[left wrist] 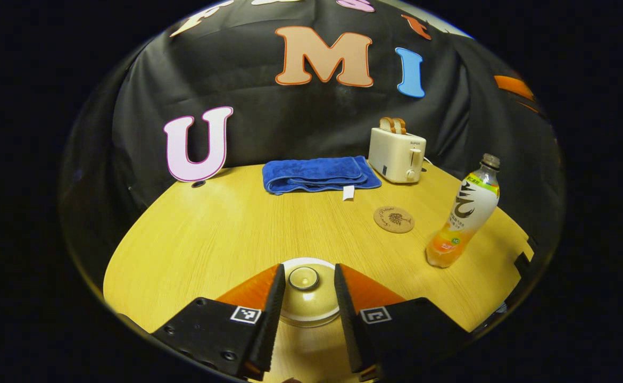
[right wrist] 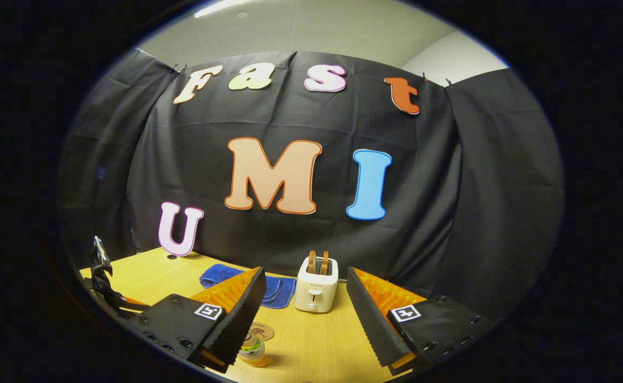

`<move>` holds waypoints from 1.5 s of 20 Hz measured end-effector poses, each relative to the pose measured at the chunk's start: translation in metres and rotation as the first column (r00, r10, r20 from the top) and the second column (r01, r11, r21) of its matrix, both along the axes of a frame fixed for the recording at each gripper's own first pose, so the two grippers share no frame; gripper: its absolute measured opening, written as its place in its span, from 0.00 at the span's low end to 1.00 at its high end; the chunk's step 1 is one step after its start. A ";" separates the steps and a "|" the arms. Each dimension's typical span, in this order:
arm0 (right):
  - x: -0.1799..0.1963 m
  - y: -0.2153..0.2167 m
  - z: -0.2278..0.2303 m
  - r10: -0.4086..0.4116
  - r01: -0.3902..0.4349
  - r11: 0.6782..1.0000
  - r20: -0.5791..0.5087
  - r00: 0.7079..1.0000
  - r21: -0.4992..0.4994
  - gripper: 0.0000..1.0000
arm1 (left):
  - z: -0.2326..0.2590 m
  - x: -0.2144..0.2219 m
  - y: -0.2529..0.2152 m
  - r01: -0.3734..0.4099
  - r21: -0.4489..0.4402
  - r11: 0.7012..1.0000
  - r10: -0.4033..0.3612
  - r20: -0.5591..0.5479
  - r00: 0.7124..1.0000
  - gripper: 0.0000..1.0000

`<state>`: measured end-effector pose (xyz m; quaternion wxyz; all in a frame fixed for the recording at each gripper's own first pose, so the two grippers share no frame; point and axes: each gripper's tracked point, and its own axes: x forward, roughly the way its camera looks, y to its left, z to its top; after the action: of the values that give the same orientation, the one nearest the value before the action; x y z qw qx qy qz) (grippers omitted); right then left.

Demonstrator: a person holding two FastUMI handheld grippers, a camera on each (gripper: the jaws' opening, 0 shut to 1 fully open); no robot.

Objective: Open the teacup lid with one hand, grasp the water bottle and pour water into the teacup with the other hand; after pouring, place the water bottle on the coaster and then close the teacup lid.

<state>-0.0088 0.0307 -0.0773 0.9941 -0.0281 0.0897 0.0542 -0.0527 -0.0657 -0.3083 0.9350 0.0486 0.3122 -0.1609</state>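
Note:
The teacup's clear lid (left wrist: 309,306) with its round knob (left wrist: 304,279) lies low between the fingers of my left gripper (left wrist: 309,270), which stands open with one finger on each side of it. The cup beneath the lid is hidden. The water bottle (left wrist: 463,213), with orange drink in its lower part and a grey cap, stands upright at the right. A round cork coaster (left wrist: 393,219) lies bare to its left. In the right gripper view my right gripper (right wrist: 305,272) is open and held above the table, with the bottle (right wrist: 254,352) low behind its left finger and the coaster (right wrist: 264,331) just beyond.
A folded blue towel (left wrist: 319,174) and a cream toaster (left wrist: 396,154) holding toast sit at the back of the wooden table (left wrist: 210,234). The table's right edge runs close behind the bottle. In the right gripper view, a dark device (right wrist: 100,268) rises at the far left.

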 end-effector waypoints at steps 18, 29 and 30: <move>0.008 0.005 -0.006 0.017 -0.017 1.000 -0.002 1.000 -0.014 0.98 | -0.004 0.008 0.005 -0.017 -0.035 0.999 0.016 -0.029 0.999 0.26; 0.006 0.011 -0.011 0.043 -0.043 0.999 -0.016 0.999 -0.004 0.98 | 0.012 0.015 0.004 -0.030 -0.048 0.998 0.031 0.013 0.999 0.20; 0.005 0.014 -0.013 0.050 -0.050 0.999 -0.021 0.999 0.000 0.98 | 0.015 0.016 0.006 -0.032 -0.047 0.998 0.033 0.016 0.999 0.20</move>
<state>-0.0036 0.0446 -0.0903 0.9914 -0.0299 0.0994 0.0795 -0.0367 -0.0601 -0.2933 0.9410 0.0229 0.3011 -0.1527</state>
